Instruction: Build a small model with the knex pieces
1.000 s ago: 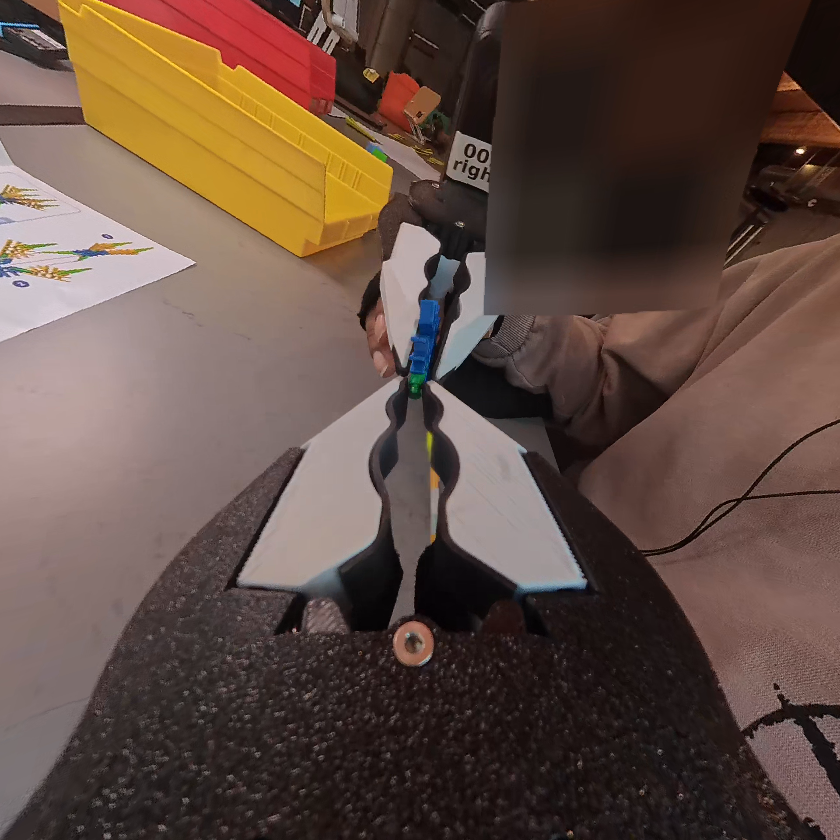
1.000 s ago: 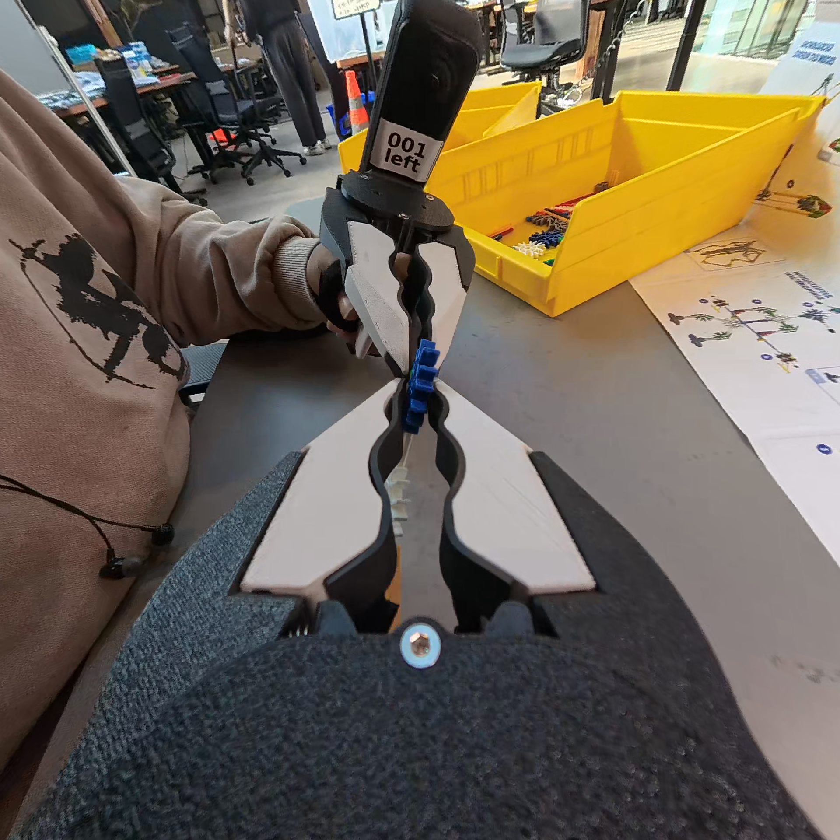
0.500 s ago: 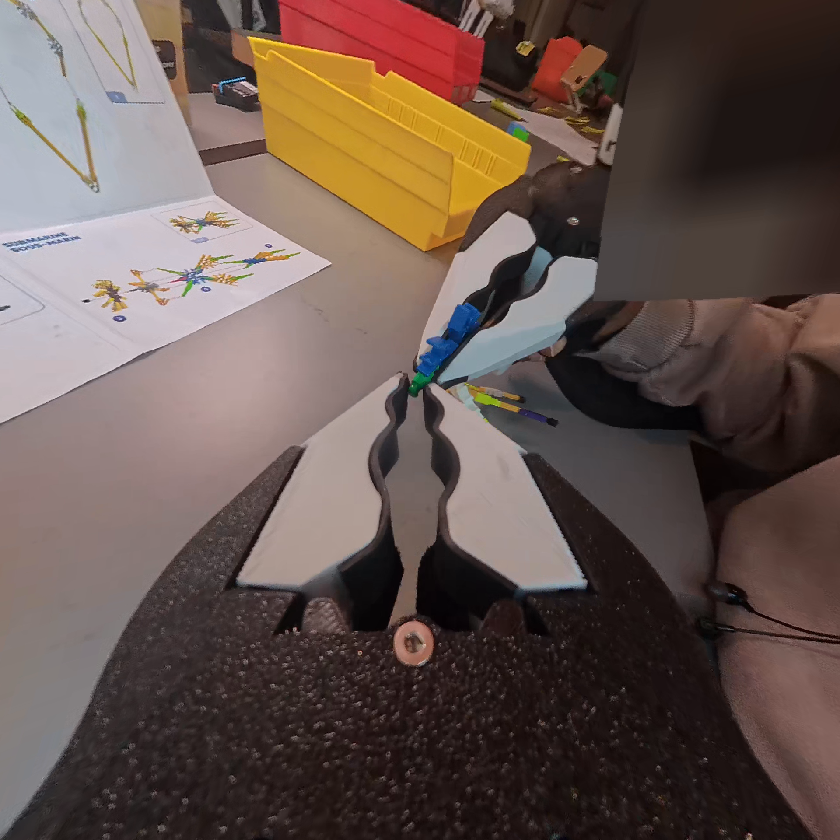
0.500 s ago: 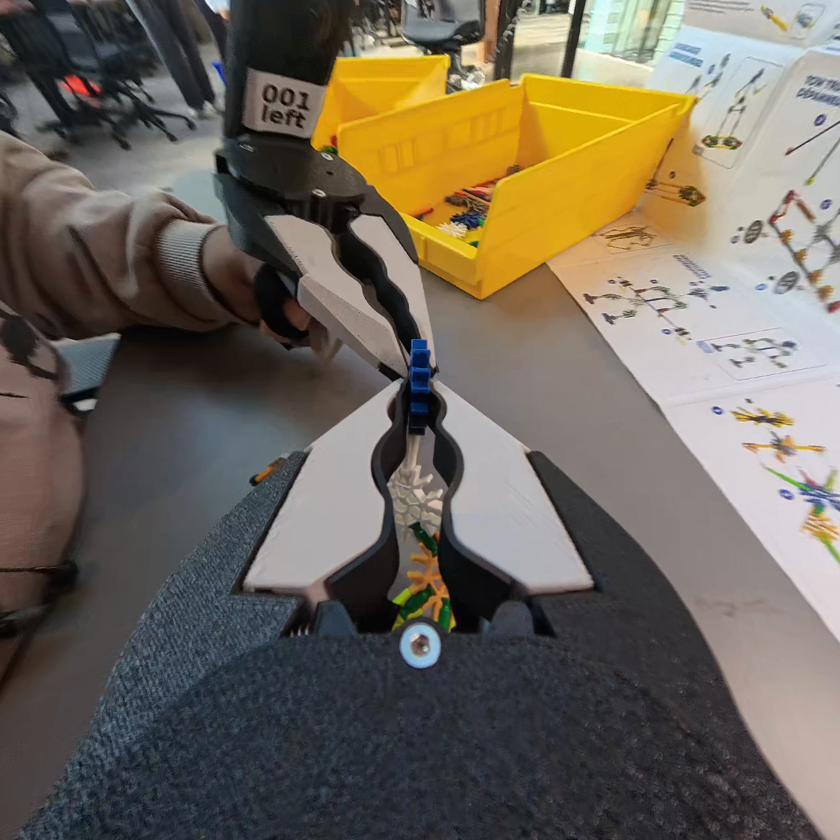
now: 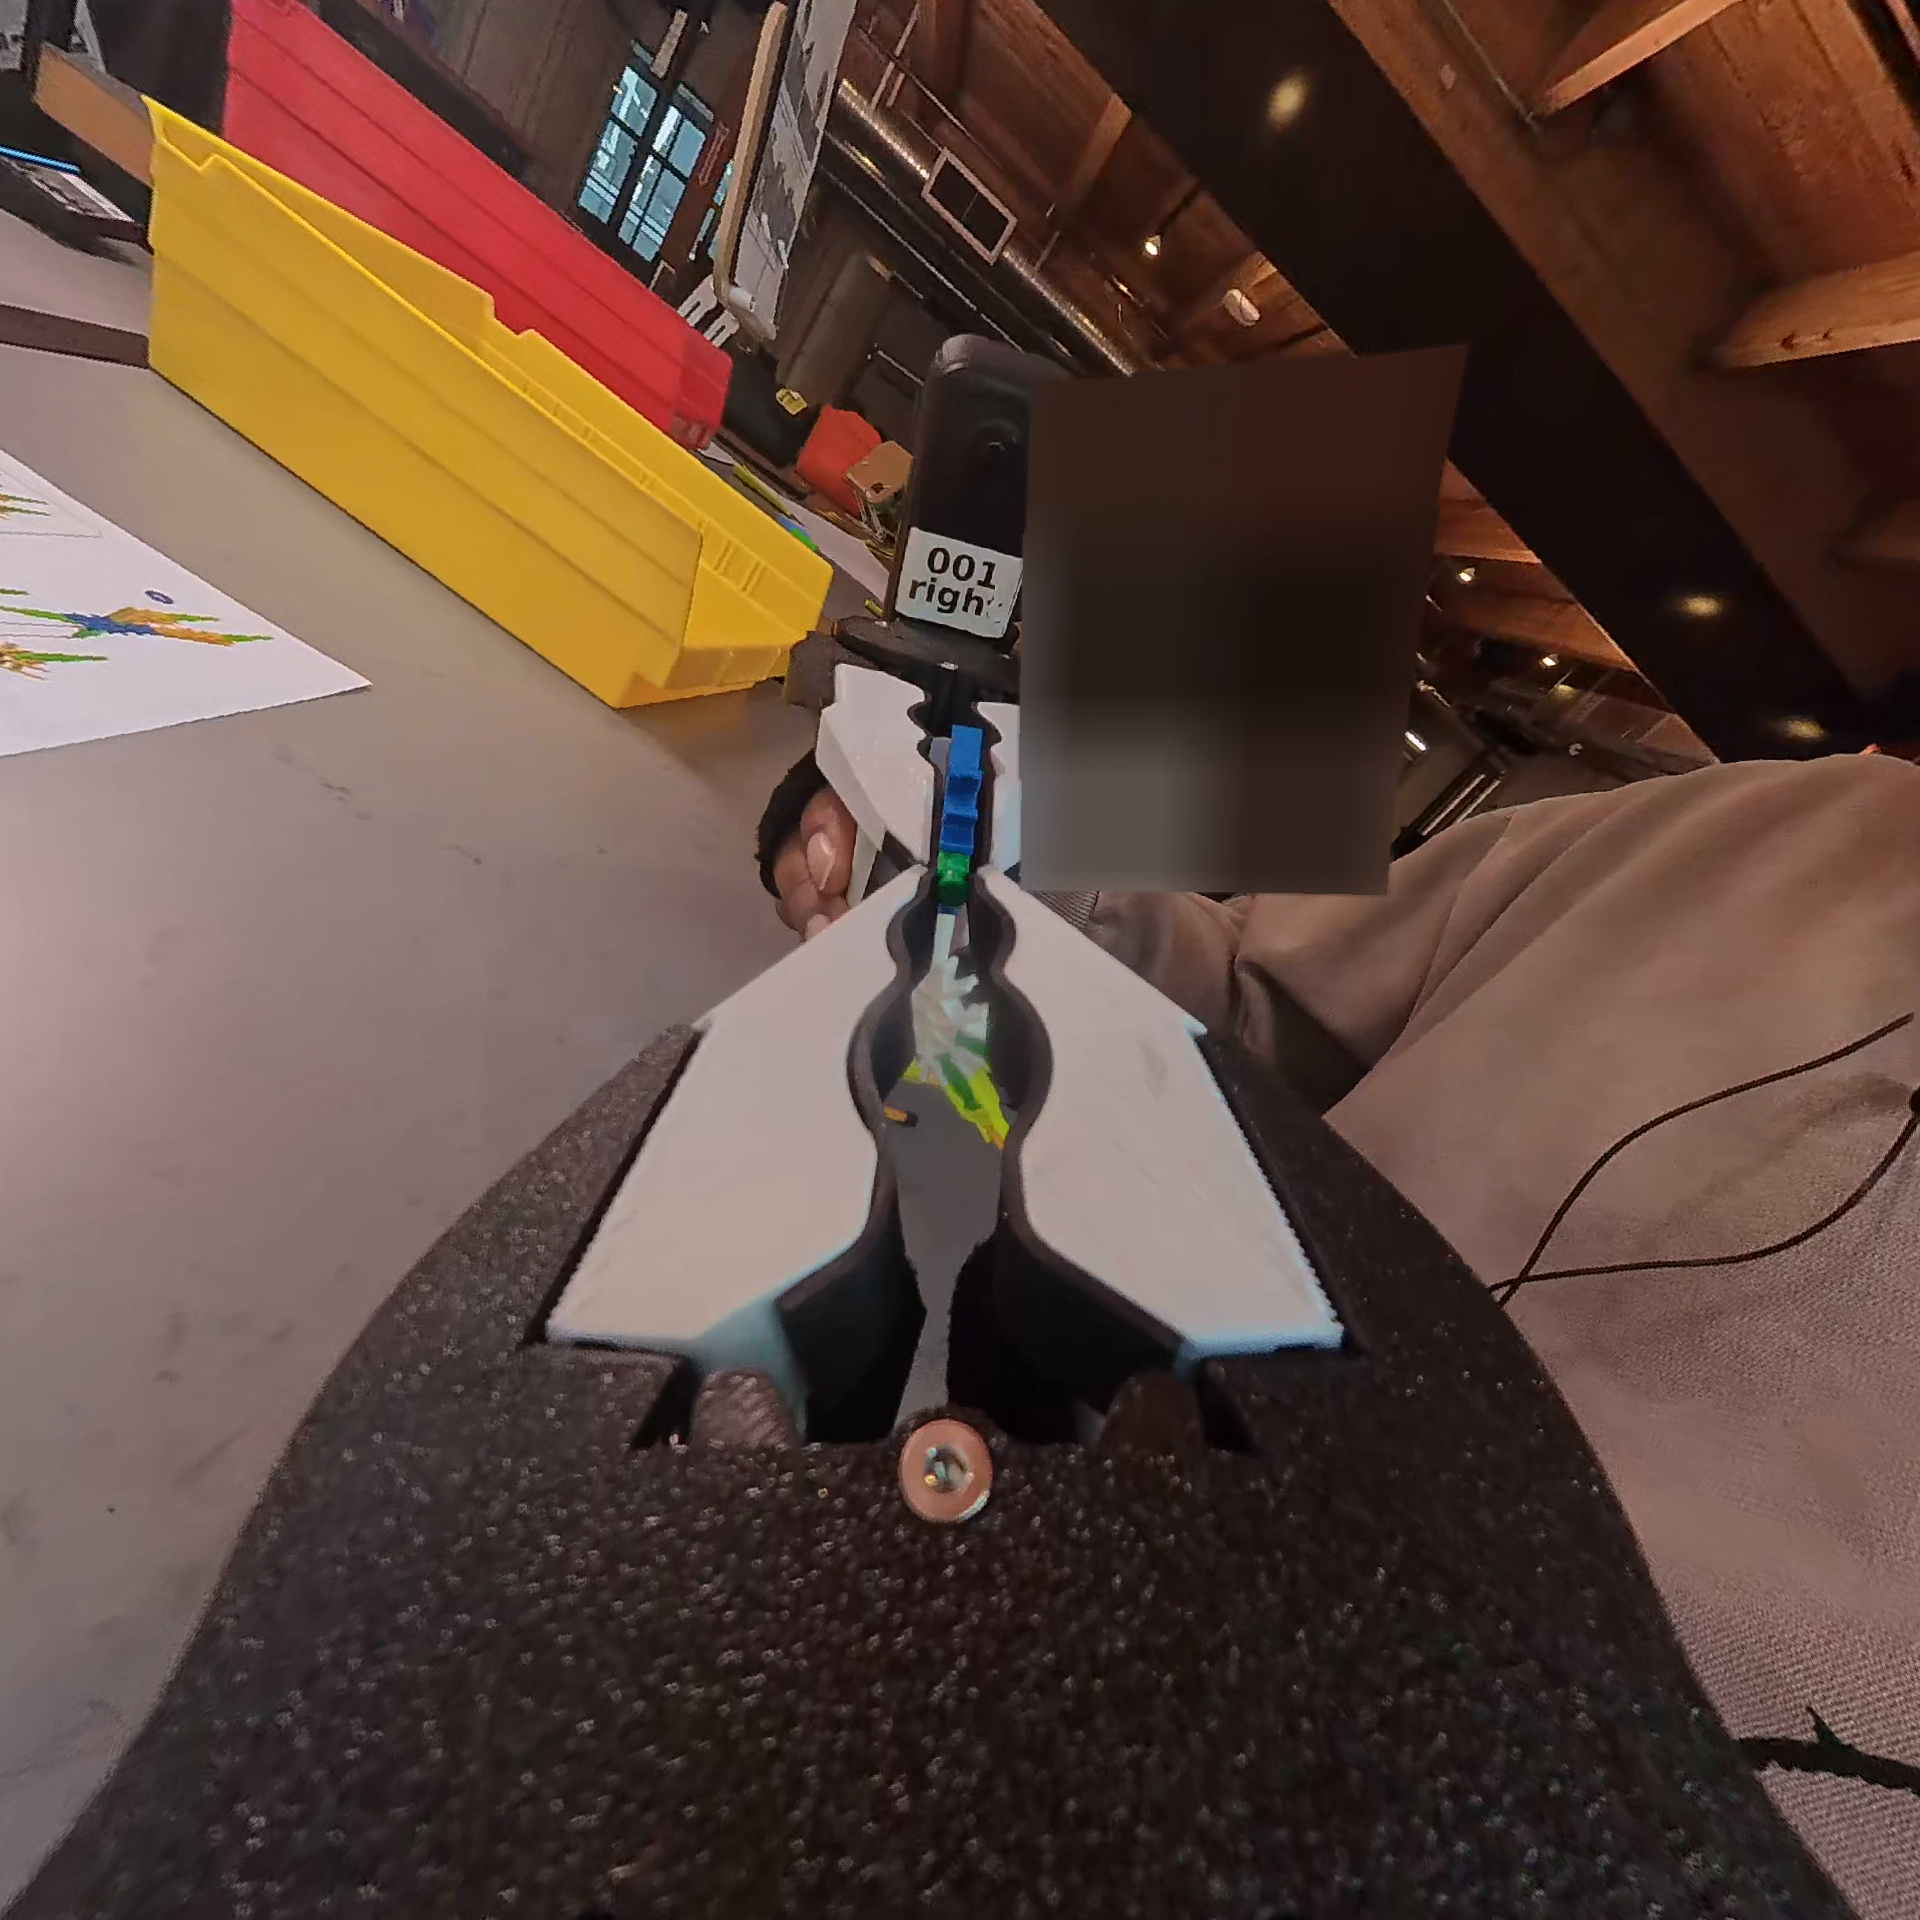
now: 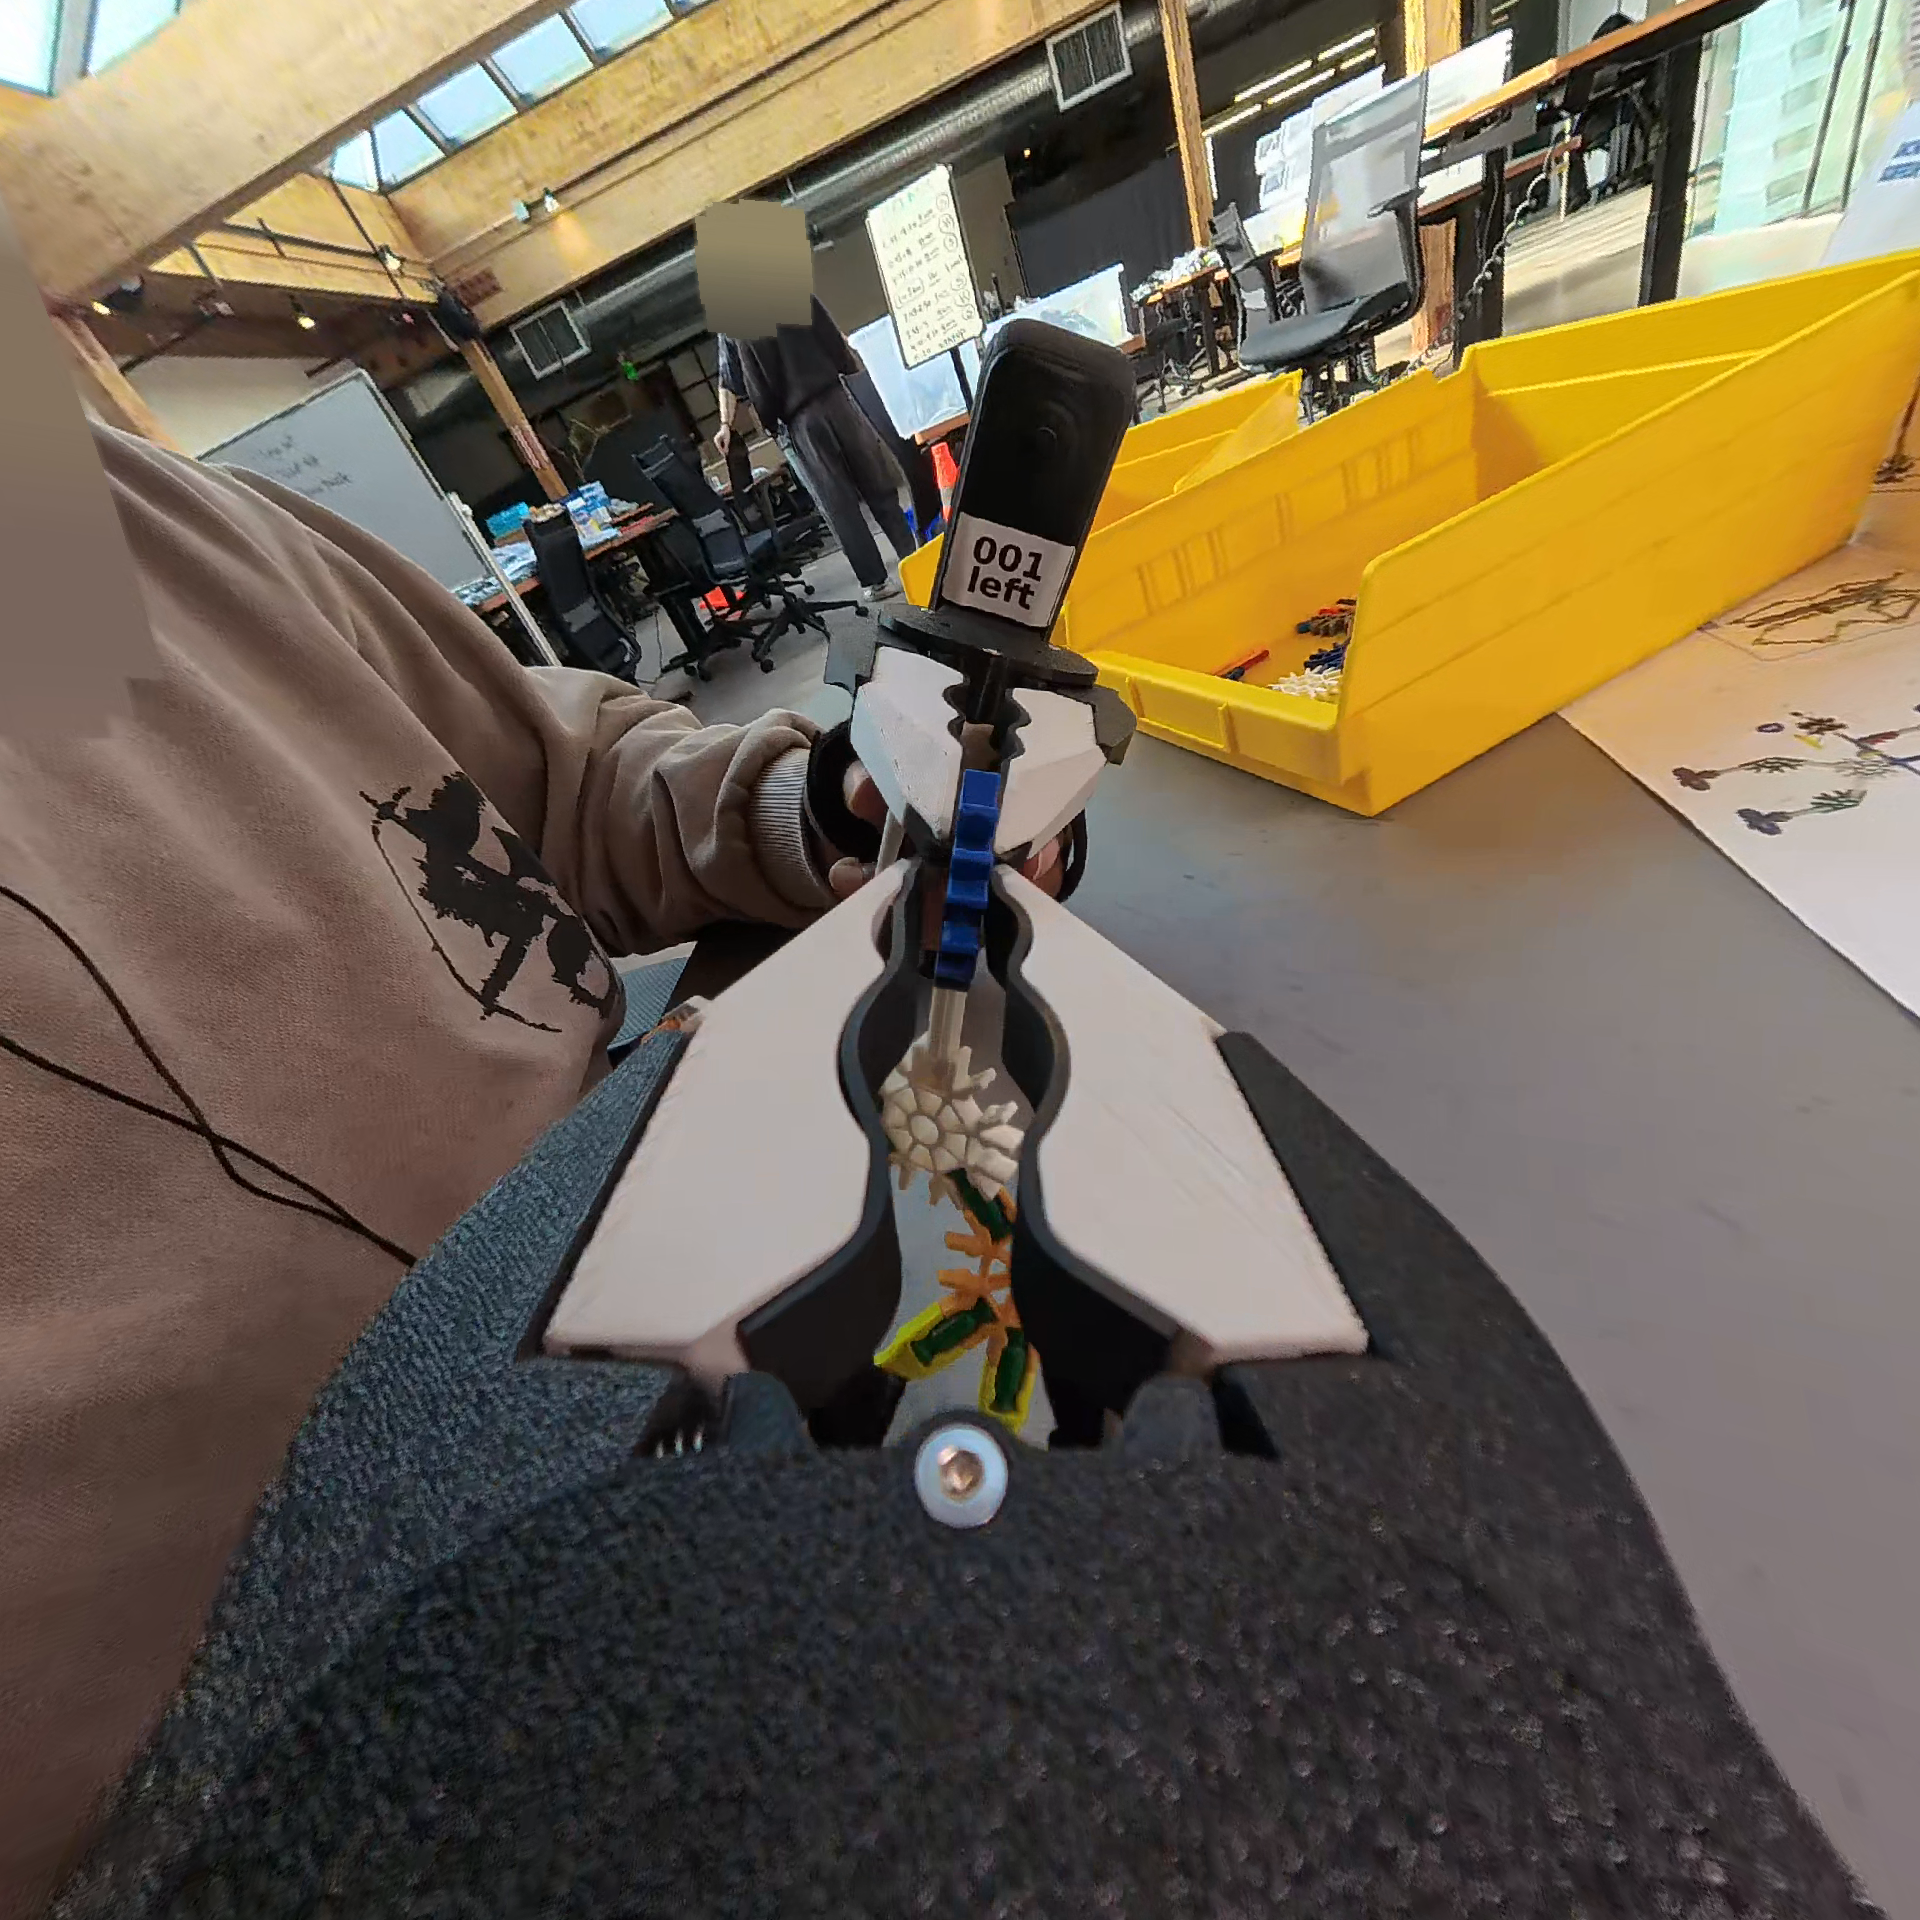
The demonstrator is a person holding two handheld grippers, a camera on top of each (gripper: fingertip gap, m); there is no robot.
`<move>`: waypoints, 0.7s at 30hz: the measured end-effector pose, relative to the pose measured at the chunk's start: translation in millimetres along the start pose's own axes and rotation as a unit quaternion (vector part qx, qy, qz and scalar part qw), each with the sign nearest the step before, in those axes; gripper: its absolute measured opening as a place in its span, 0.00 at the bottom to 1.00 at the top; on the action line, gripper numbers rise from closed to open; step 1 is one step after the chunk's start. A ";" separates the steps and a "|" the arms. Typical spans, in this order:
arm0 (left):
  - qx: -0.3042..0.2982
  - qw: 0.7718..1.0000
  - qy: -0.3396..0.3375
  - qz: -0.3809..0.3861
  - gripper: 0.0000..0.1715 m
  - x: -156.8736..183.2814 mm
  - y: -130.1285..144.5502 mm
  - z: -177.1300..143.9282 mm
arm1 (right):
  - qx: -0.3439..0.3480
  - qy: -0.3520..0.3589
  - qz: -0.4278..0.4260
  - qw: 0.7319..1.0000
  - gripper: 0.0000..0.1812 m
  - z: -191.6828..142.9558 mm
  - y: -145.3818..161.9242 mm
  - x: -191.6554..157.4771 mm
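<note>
Observed at the grey table (image 5: pixel 312 1039): both hand-held grippers are raised off the surface and meet tip to tip.

Left gripper (image 5: pixel 951 899): fingers nearly together, only a thin slot left at the tips. They pinch a small green plastic piece (image 5: pixel 951 871), which is joined end-on to a blue toothed plastic connector (image 5: pixel 964 784).

Right gripper (image 6: pixel 961 894): fingers drawn in to a narrow gap, clamped on the flat sides of the blue toothed plastic connector, which stands edge-on between them and reaches up to the left tips.

From the blue connector a white rod (image 6: pixel 948 1023) runs down to a white snowflake-shaped connector (image 6: pixel 951 1127). Below that come an orange connector (image 6: pixel 982 1262) and short green and yellow rods. This cluster shows through the hollow between the right fingers and is gripped by neither tool. Whether its lower end touches the table cannot be told.

Surroundings: a long yellow plastic bin (image 5: pixel 468 436) with a red bin (image 5: pixel 468 208) behind it, and a printed sheet of coloured diagrams (image 5: pixel 125 665) lying flat on the table. The right wrist view shows an open yellow bin (image 6: pixel 1455 623) with loose pieces inside.

Assessment: both holds are thin, edge-on pinches close to one joint, with the loose weight hanging off to one side. In my judgement, good handling here means keeping the two grippers on one line, keeping pressure steady, and avoiding any twist that could lever the green piece out of the left tips.
</note>
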State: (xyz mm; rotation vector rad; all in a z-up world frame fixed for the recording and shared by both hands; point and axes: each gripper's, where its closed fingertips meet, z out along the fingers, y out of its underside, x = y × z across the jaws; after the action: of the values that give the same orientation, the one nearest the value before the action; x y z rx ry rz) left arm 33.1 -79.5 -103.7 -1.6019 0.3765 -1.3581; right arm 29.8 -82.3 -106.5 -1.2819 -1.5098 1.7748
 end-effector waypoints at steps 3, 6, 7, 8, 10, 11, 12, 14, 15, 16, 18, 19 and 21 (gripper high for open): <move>-0.002 1.000 0.002 0.001 0.02 1.5 -3.0 -2.7 | 0.000 -0.005 -0.007 1.000 0.07 -5.5 -3.2 -2.6; -0.015 1.000 0.011 0.003 0.02 5.0 0.9 -1.7 | -0.006 -0.008 -0.012 1.000 0.03 -6.3 -0.6 -3.7; -0.015 1.000 0.016 -0.001 0.02 6.6 0.8 -1.7 | -0.004 -0.010 -0.008 1.000 0.03 -6.1 -1.5 -4.3; -0.011 1.000 0.019 0.000 0.02 7.9 -0.4 -1.7 | -0.001 -0.010 -0.008 1.000 0.03 -5.7 -2.8 -4.6; -0.003 1.000 0.020 0.007 0.03 9.9 -2.3 -1.8 | 0.004 -0.010 -0.005 1.000 0.03 -5.6 -4.8 -4.7; -0.001 1.000 0.018 0.010 0.03 10.1 -2.9 -1.5 | 0.007 -0.014 0.000 1.000 0.03 -5.5 -5.1 -4.8; -0.001 1.000 0.019 0.011 0.04 10.9 -2.8 -1.1 | 0.010 -0.021 0.009 1.000 0.03 -4.9 -4.9 -5.8; 0.003 1.000 0.018 0.010 0.04 10.8 -3.9 -1.1 | 0.016 -0.022 0.017 0.999 0.03 -3.9 -5.2 -4.9; 0.005 1.000 0.015 0.011 0.04 9.8 -4.5 -1.5 | 0.015 -0.020 0.019 1.000 0.03 -3.5 -5.1 -3.8; 0.008 1.000 0.010 0.014 0.03 8.8 -4.8 -1.7 | 0.014 -0.018 0.021 1.000 0.03 -3.3 -4.7 -2.9; 0.011 1.000 0.002 0.017 0.03 6.8 -5.1 -2.0 | 0.013 -0.014 0.025 1.000 0.03 -2.9 -3.9 -1.2; 0.014 1.000 -0.008 0.020 0.03 3.9 -5.6 -2.4 | 0.011 0.000 0.021 1.000 0.03 -2.3 -3.1 2.0; 0.016 0.998 -0.041 0.036 0.02 -4.8 -7.8 -4.1 | 0.009 0.038 0.006 0.999 0.03 -0.6 -2.7 10.7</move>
State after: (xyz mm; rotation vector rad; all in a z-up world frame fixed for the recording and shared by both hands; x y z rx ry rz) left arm 25.3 -74.1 -100.6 -1.5972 0.3574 -1.2349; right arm 24.9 -72.4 -107.6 -1.3358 -1.4444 1.7241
